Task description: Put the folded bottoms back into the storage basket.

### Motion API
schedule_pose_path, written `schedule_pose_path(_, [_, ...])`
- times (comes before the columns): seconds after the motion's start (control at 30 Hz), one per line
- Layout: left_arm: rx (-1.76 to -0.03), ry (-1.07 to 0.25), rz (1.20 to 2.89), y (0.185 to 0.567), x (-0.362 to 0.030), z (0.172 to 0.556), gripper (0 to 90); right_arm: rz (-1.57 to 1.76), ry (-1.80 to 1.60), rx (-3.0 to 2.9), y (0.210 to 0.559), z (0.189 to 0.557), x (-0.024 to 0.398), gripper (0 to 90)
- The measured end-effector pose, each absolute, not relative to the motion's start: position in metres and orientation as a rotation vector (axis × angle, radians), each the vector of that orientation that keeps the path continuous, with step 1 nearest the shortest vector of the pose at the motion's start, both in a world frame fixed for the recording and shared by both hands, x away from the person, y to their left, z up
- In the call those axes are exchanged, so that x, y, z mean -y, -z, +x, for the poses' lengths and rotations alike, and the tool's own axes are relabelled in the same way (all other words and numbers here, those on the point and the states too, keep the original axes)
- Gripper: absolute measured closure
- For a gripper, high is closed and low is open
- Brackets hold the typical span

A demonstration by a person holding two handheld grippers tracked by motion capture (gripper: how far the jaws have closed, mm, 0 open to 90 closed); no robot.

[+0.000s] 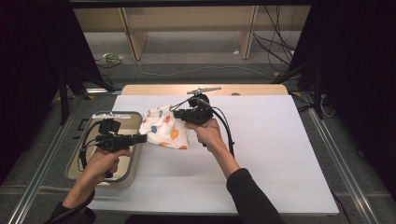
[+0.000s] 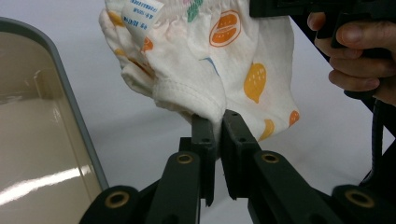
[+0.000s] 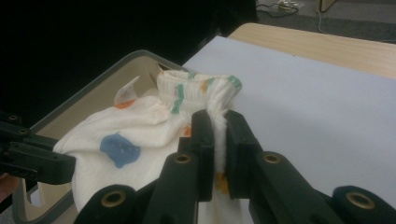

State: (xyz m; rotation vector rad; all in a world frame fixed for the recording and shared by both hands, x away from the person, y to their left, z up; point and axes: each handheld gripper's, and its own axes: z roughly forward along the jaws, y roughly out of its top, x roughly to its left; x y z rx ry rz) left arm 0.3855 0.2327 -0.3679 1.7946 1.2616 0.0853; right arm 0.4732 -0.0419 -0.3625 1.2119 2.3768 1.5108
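A small white garment (image 1: 166,129) printed with orange, blue and green shapes hangs between my two grippers, just above the white table top (image 1: 261,154). My left gripper (image 1: 144,138) is shut on the garment's hemmed lower edge (image 2: 196,100). My right gripper (image 1: 180,113) is shut on the elastic waistband (image 3: 219,109). In the left gripper view a white care label (image 2: 140,16) shows on the garment (image 2: 219,60). In the right gripper view the garment (image 3: 130,144) spreads left of my closed jaws, toward the left gripper's black jaw (image 3: 32,158).
A beige tray with a grey rim (image 1: 88,161) sits at the table's left edge, under my left hand; the same tray (image 2: 56,84) shows in the left gripper view. A wooden board (image 1: 154,88) lies beyond the table's far edge. Cables (image 1: 187,71) run across the floor.
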Motion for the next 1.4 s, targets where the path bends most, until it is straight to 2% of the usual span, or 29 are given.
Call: schedule_pose_path(1.4, [-1.308, -0.106, 1.745, 0.359, -0.278, 0.382, 84.0, 1.161, -1.509, -2.407, 0.351, 0.478, -0.007, 83.9])
